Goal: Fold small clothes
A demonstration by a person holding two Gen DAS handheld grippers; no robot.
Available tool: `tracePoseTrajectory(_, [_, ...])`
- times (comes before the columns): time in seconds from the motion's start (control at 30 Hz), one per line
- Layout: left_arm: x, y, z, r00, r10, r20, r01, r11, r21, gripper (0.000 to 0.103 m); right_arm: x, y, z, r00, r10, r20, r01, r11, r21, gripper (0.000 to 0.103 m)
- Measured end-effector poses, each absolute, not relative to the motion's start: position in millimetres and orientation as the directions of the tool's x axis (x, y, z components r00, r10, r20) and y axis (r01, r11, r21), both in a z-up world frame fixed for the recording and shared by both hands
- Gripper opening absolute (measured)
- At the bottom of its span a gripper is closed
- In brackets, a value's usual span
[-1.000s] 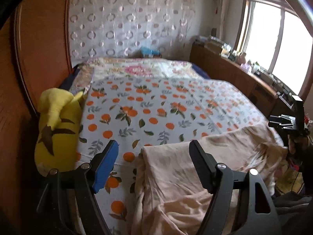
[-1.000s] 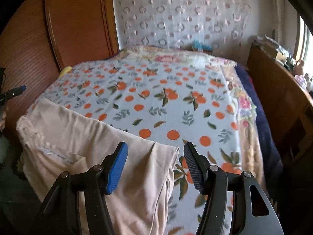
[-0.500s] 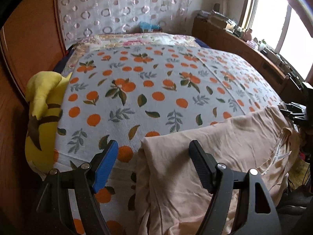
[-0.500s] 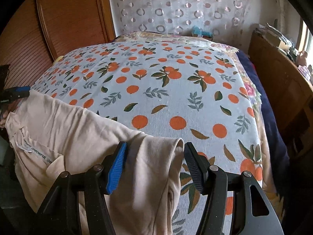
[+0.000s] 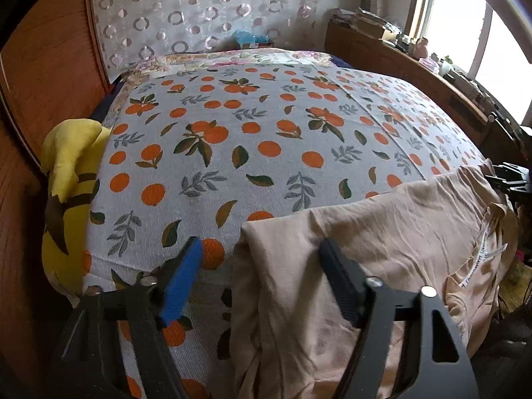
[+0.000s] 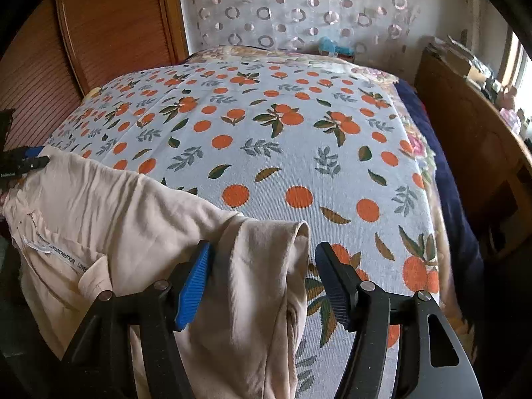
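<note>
A beige garment lies along the near edge of the bed and hangs over it; it also shows in the right wrist view. A white label shows inside its waistband. My left gripper is open, its jaws either side of one upper corner of the garment. My right gripper is open, its jaws either side of the other corner. The right gripper shows at the far right of the left wrist view. The left gripper shows at the far left of the right wrist view.
The bed has a grey spread with orange fruit print. A yellow plush toy lies at the bed's left edge beside the wooden wardrobe. A wooden sideboard with clutter runs under the window at right.
Both grippers have moved forward and down toward the bed. The garment's upper edge now lies further onto the spread. Both stay open around its corners.
</note>
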State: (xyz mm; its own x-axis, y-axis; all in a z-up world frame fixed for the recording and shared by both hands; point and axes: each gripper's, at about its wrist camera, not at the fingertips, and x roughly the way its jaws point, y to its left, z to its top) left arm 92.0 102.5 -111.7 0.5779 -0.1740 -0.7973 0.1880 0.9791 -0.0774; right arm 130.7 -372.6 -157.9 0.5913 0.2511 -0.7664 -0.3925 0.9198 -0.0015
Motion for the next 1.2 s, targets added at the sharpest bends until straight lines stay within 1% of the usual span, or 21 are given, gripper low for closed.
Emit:
tracePoseTrajectory(0.07, [92.7, 102.0, -110.0, 0.569, -0.187, -0.801, 0.204, 0.976, -0.083, 0.053, 134.5, -376.5, -157.1, 0.575, 0.267, -0.773, -0.404, 0.915, 0.016, 0.065])
tracePoseTrajectory(0.1, [93.4, 99.8, -109.6, 0.564, -0.192, -0.803, 0.212, 0.974, -0.085, 0.05, 135.4, -375.3, -156.5, 0.569, 0.264, -0.779, -0.416, 0.909, 0.004, 0.065])
tracePoseTrajectory(0.17, [93.4, 95.7, -108.8, 0.555, -0.202, -0.807, 0.231, 0.969, -0.083, 0.04, 137.9, -375.0, -155.2, 0.549, 0.274, -0.789, -0.434, 0.901, 0.012, 0.063])
tracePoseTrajectory(0.2, [92.8, 93.4, -108.5, 0.553, -0.202, -0.809, 0.239, 0.968, -0.079, 0.037, 139.4, -375.4, -154.0, 0.538, 0.294, -0.79, -0.454, 0.891, 0.023, 0.052])
tracePoseTrajectory(0.23, [91.9, 91.6, -108.1, 0.549, -0.21, -0.809, 0.246, 0.966, -0.084, 0.03, 139.3, -374.5, -152.7, 0.521, 0.321, -0.791, -0.478, 0.877, 0.041, 0.035])
tracePoseTrajectory(0.27, [90.8, 89.9, -107.7, 0.544, -0.226, -0.809, 0.255, 0.962, -0.097, 0.019, 137.7, -372.7, -152.3, 0.509, 0.334, -0.793, -0.492, 0.869, 0.05, 0.028])
tracePoseTrajectory(0.3, [88.9, 88.9, -106.7, 0.541, -0.237, -0.807, 0.26, 0.96, -0.107, 0.014, 135.2, -370.4, -152.0, 0.505, 0.338, -0.794, -0.503, 0.863, 0.048, 0.018])
tracePoseTrajectory(0.33, [85.9, 86.7, -104.9, 0.546, -0.235, -0.804, 0.261, 0.96, -0.103, 0.012, 131.8, -368.4, -151.4, 0.508, 0.333, -0.794, -0.509, 0.86, 0.036, 0.014])
tracePoseTrajectory(0.4, [72.9, 82.4, -94.4, 0.578, -0.252, -0.776, 0.273, 0.956, -0.107, 0.011, 123.1, -369.1, -148.1, 0.534, 0.323, -0.781, -0.504, 0.864, 0.013, 0.012])
tracePoseTrajectory(0.47, [54.2, 80.6, -75.3, 0.625, -0.295, -0.723, 0.286, 0.948, -0.14, 0.01, 110.0, -374.0, -136.7, 0.56, 0.361, -0.745, -0.505, 0.862, 0.038, 0.011])
tracePoseTrajectory(0.57, [18.8, 78.4, -35.1, 0.707, -0.345, -0.617, 0.31, 0.936, -0.168, 0.01, 83.3, -386.7, -105.0, 0.619, 0.425, -0.66, -0.504, 0.86, 0.082, 0.011])
tracePoseTrajectory(0.63, [4.1, 76.0, -14.8, 0.737, -0.362, -0.571, 0.327, 0.93, -0.167, 0.01, 65.3, -393.1, -82.8, 0.661, 0.438, -0.609, -0.504, 0.861, 0.071, 0.01])
tracePoseTrajectory(0.8, [-19.6, 78.8, 44.0, 0.81, -0.358, -0.464, 0.333, 0.933, -0.138, 0.01, 24.0, -402.0, -27.9, 0.769, 0.424, -0.478, -0.489, 0.872, -0.014, 0.01])
tracePoseTrajectory(0.83, [-25.3, 81.9, 61.3, 0.827, -0.364, -0.429, 0.339, 0.931, -0.137, 0.01, 14.3, -403.7, -15.2, 0.788, 0.422, -0.448, -0.485, 0.874, -0.03, 0.01])
tracePoseTrajectory(0.93, [-37.2, 87.7, 99.6, 0.858, -0.37, -0.356, 0.355, 0.928, -0.11, 0.01, -9.0, -408.4, 26.6, 0.825, 0.432, -0.365, -0.489, 0.869, -0.076, 0.01])
tracePoseTrajectory(1.0, [-41.3, 89.9, 126.4, 0.882, -0.357, -0.307, 0.352, 0.933, -0.076, 0.01, -22.0, -406.0, 54.1, 0.847, 0.43, -0.311, -0.486, 0.864, -0.131, 0.01])
tracePoseTrajectory(1.07, [-42.6, 90.3, 144.0, 0.894, -0.349, -0.279, 0.35, 0.936, -0.05, 0.01, -29.8, -403.4, 81.5, 0.86, 0.437, -0.264, -0.486, 0.858, -0.166, 0.01])
tracePoseTrajectory(1.2, [-52.4, 95.8, 185.0, 0.926, -0.324, -0.192, 0.328, 0.945, -0.011, 0.01, -48.3, -395.5, 128.7, 0.882, 0.439, -0.172, -0.469, 0.852, -0.234, 0.01])
